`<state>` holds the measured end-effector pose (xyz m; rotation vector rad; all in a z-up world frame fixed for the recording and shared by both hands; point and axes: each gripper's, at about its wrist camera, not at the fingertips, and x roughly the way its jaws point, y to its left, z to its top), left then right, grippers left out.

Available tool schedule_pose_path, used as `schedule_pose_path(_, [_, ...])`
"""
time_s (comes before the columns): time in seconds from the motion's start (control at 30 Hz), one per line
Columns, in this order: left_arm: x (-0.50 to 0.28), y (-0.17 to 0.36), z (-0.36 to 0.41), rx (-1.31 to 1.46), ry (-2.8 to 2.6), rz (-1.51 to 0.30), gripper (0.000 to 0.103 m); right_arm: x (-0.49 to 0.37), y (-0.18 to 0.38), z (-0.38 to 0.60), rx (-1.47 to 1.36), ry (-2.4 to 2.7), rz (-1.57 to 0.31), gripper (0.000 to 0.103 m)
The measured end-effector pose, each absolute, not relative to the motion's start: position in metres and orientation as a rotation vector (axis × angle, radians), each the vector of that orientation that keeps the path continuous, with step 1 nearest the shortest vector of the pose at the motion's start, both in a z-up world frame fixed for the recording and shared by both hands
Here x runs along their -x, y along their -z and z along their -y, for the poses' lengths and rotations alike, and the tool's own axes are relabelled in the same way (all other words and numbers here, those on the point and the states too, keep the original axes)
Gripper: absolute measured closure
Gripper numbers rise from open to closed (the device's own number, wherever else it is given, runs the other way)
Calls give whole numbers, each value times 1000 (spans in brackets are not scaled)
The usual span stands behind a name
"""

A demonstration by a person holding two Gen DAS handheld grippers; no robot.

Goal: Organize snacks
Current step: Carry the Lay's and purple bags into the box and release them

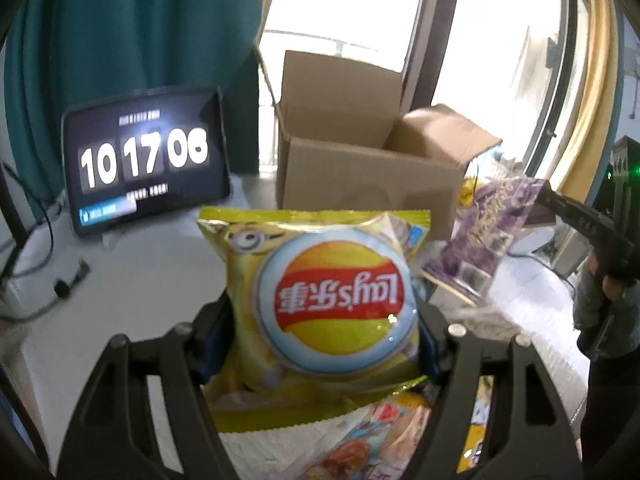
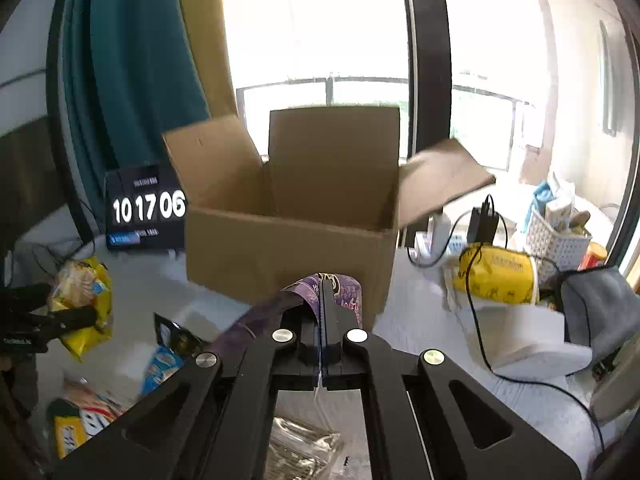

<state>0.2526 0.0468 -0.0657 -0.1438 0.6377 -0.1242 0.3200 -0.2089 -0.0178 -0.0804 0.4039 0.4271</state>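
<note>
- One left hand-held gripper (image 1: 320,344): its two black fingers are clamped on the sides of one yellow Lay's crisp bag (image 1: 320,300), held clear above the white worktop (image 1: 132,280) with the logo upside down in the left wrist view.
- One right hand-held gripper (image 2: 324,320): its jaws are pressed together on the edge of one purple patterned snack packet (image 2: 344,294), which hangs to the left and below the fingers, in front of the box.
- One brown cardboard box (image 2: 288,248) stands open on the worktop beyond both held snacks; four flaps are counted, all raised or splayed outward.
- One black tablet (image 1: 146,160) showing a white flip-clock display leans just left of the box.
- Loose snacks on the worktop: one blue-and-white packet (image 2: 160,368), one clear crinkled wrapper (image 2: 304,452) below the right gripper, and a few colourful packets at the lower left, too blurred to count.
- One white slotted basket (image 2: 556,240) holding a few items stands at far right, with one yellow pouch (image 2: 500,276) beside it.
</note>
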Motion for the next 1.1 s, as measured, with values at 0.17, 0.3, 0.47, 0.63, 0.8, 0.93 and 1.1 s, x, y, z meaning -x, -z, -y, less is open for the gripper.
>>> schedule_pose_path(0.17, [-260,34,-49,112,116,-564,29,-315,-8,206,81,-425,-349,103])
schedule_pose_path(0.3, [-268,10,-45,82,114,-498,29,-316,-26,205,75,-425,-324,103])
schedule_pose_path(0.47, [-280,-22,-40,55,121,-414,29,-323,-53,203,67,-422,-282,103])
schedule_pose_path(0.63, [-299,-46,-38,31,119,-360,29,-331,-74,202,72,-416,-243,103])
schedule_pose_path(0.8, [-318,-61,-40,30,106,-325,29,-345,-89,202,82,-400,-209,103])
schedule_pose_path(0.93, [-333,-65,-42,37,101,-312,29,-358,-94,203,79,-396,-195,103])
schedule_pose_path(1.1, [-354,-65,-41,33,96,-304,29,-379,-95,204,73,-396,-194,103])
